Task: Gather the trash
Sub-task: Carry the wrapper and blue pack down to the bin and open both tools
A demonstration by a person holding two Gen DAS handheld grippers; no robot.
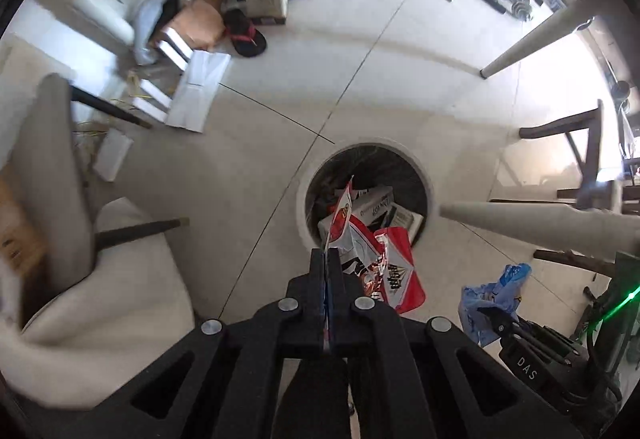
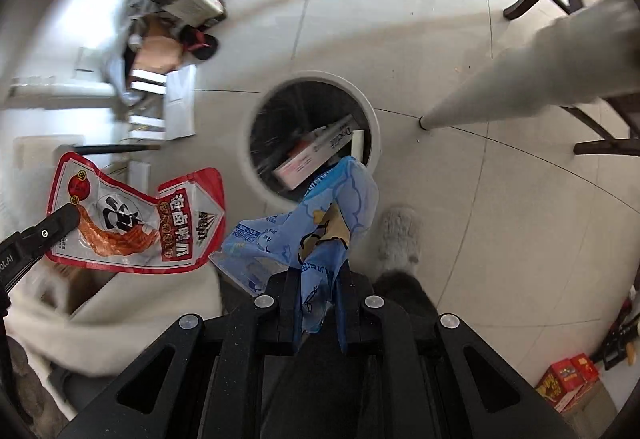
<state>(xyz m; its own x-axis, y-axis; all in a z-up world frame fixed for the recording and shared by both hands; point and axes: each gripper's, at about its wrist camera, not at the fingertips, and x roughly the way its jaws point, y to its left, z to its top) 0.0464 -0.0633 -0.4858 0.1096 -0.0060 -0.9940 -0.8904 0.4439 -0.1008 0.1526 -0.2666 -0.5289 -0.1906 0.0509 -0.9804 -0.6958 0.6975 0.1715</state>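
My left gripper (image 1: 327, 253) is shut on a red and white snack wrapper (image 1: 394, 271), held just at the near rim of a round white trash bin (image 1: 424, 175) that has boxes inside. The wrapper (image 2: 132, 219) and the left gripper (image 2: 66, 219) also show in the right wrist view. My right gripper (image 2: 318, 273) is shut on a blue plastic wrapper (image 2: 320, 215), held just short of the bin's (image 2: 372, 119) near rim. The blue wrapper (image 1: 496, 295) and the right gripper (image 1: 490, 313) appear at the lower right of the left wrist view.
A pile of boxes, paper and sandals (image 1: 224, 19) lies on the tiled floor beyond the bin. A beige chair (image 1: 60, 175) stands at the left. Table legs (image 1: 528, 223) and dark chairs (image 1: 588, 143) stand at the right. Red boxes (image 2: 566, 381) lie at lower right.
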